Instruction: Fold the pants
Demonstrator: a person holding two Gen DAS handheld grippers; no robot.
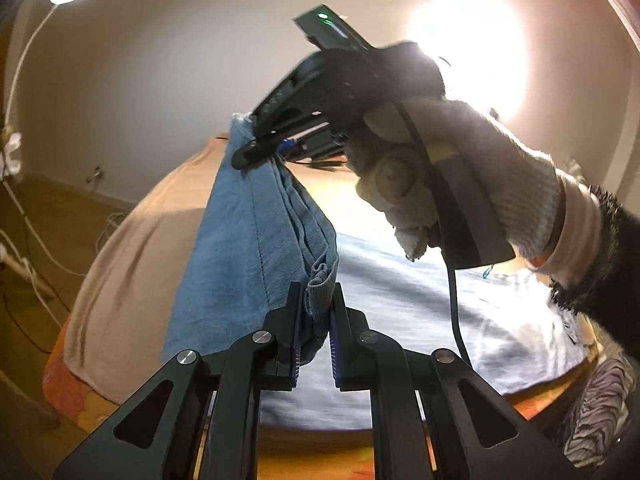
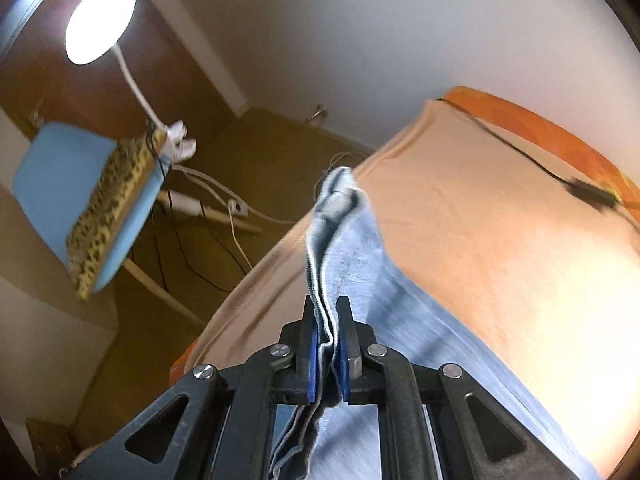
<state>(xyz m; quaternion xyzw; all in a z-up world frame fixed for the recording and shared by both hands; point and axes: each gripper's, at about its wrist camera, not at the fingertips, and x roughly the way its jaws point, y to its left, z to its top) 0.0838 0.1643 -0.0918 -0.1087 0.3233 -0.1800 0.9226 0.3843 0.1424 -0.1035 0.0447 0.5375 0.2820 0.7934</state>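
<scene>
Left wrist view. Item: blue jeans (image 1: 256, 240), light denim, held lifted above a bed whose peach sheet (image 1: 132, 264) covers the mattress. The left gripper (image 1: 316, 332) is seen pinching a bunched hem or edge of the denim between its blue-padded fingers (image 1: 297, 344); the cloth fills the gap, so the jaws are pressed onto fabric, not fully together. A taut fold of denim runs from these tongs up to the right gripper (image 1: 248, 154), which is clamped on the far end of the same edge and is held by a gloved right hand (image 1: 440, 184). The remainder of the garment is draped downward and spread pale across the bed toward its right edge. A black cable (image 1: 454, 280) hangs beside the glove.

Right wrist view. The right gripper (image 2: 328, 344) is seen nipping several stacked layers of denim edge. The jeans (image 2: 348, 248) extend forward from the tongs over the sheet (image 2: 480, 240), ending in a crumpled tip near the bed's left edge. A lamp (image 2: 100, 20) and a blue chair (image 2: 76, 188) stand on the floor beyond.

Handling note, as judgement: the fold is under way. Both pinches should be kept level and the span between them taut, so that the lifted edge is laid squarely over the lower layer without a skewed crease.
</scene>
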